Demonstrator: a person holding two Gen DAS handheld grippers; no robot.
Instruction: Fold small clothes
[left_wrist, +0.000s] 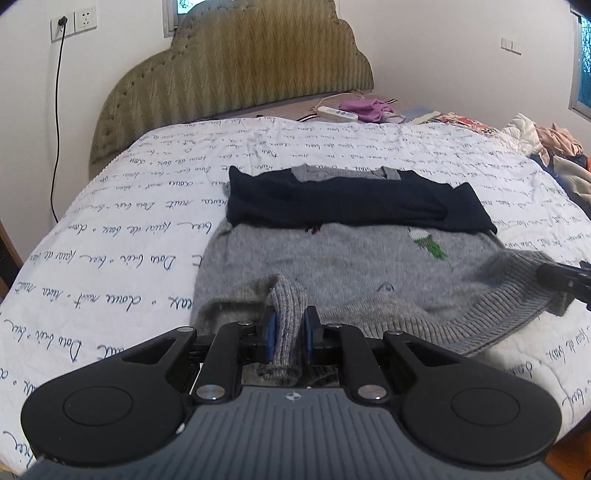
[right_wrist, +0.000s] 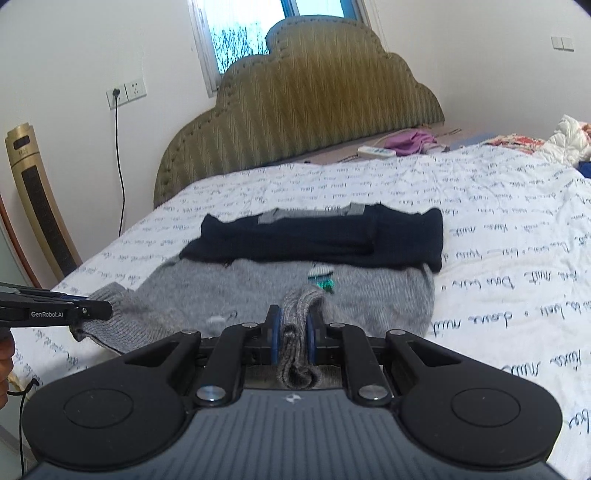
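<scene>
Bed: quilt (left_wrist: 110, 258) white with blue script, wide and flat; padded headboard (left_wrist: 236, 74) at the far end.
Side clutter: loose heap of clothes (left_wrist: 554, 147) at the quilt's far right edge, well apart from the work.
Sweater: small grey-and-navy knit sweater (left_wrist: 332, 258) laid flat mid-quilt, navy sleeves already folded across the chest, ribbed hem (left_wrist: 480, 325) nearest the cameras and lifted off the quilt.
Handling (judged): soft, light, stretchy knit; sags between grips, no risk of damage. Thick ribbed hem is the sound place to pinch, one corner per side, so the fold carries evenly.
Left gripper (left_wrist: 288, 332): jaws nearly closed, pads pinching a bunched left hem corner.
Right gripper (right_wrist: 293, 332): jaws nearly closed, pinching the right hem corner the same way.
Step (judged): bottom-up fold toward the collar (left_wrist: 343, 171).
</scene>
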